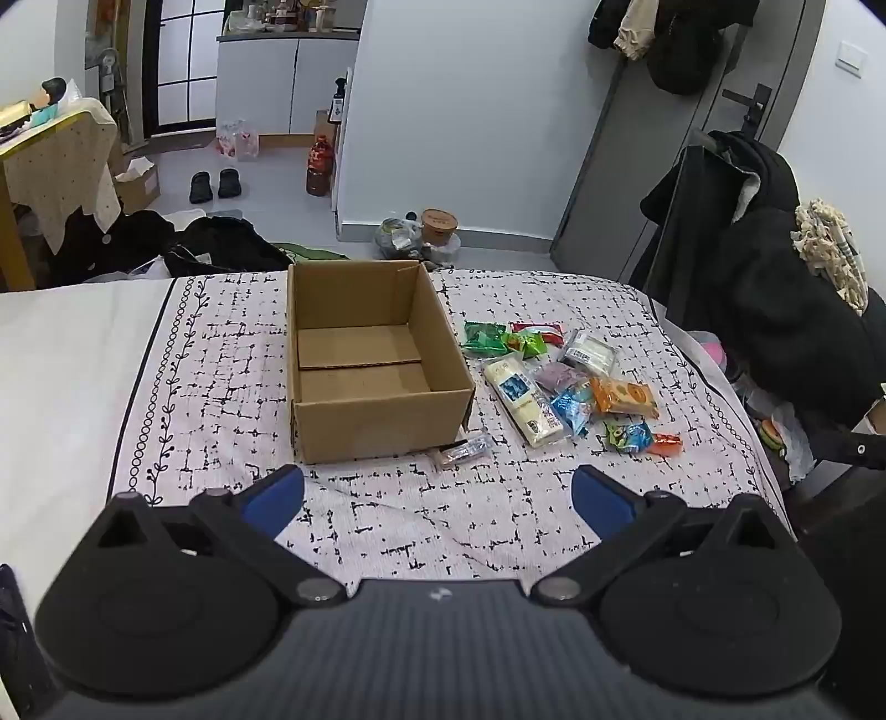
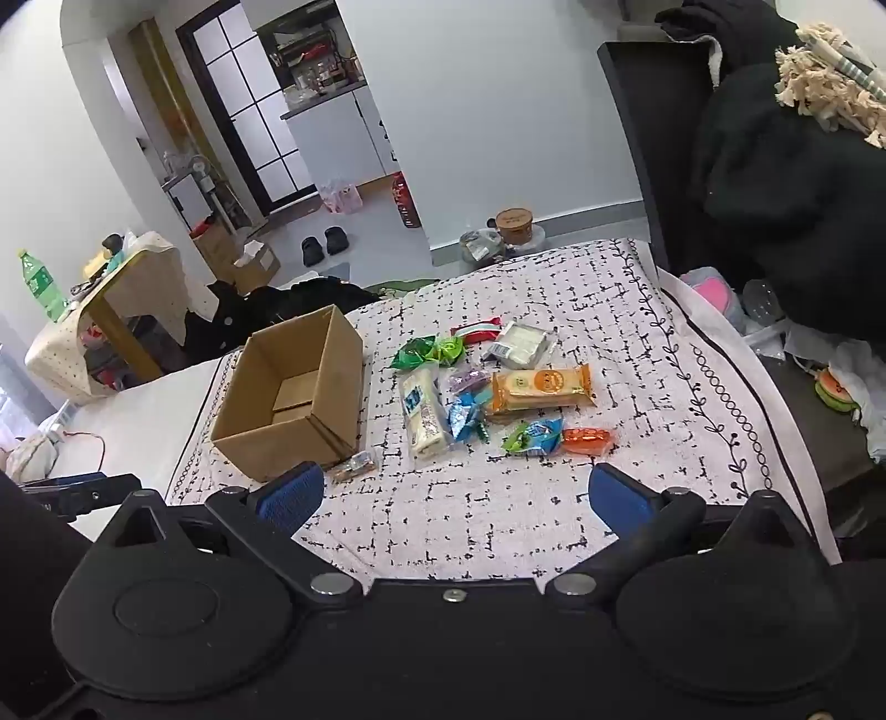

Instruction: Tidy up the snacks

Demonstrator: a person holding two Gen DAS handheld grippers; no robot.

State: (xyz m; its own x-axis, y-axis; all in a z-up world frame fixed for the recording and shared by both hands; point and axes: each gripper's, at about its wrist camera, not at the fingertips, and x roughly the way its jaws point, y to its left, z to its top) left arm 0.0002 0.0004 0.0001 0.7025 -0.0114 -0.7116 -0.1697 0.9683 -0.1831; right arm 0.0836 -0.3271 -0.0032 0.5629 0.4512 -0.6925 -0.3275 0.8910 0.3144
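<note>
Patterned bedspread (image 1: 232,354) — cardboard box (image 1: 371,360), snack packets (image 1: 559,376) beside it.

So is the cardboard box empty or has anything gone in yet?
Empty: the cardboard box shows only bare floor flaps, and the snack packets all lie outside it.

On the bed (image 1: 387,526) a cardboard box (image 1: 376,365) sits left of the scattered snacks (image 1: 565,382); one small packet (image 1: 462,451) lies at its near corner.

A lived-in home: slippers (image 1: 214,184) on the floor, coats (image 1: 664,39) on the door, kitchen cabinets (image 1: 288,83) beyond.
</note>
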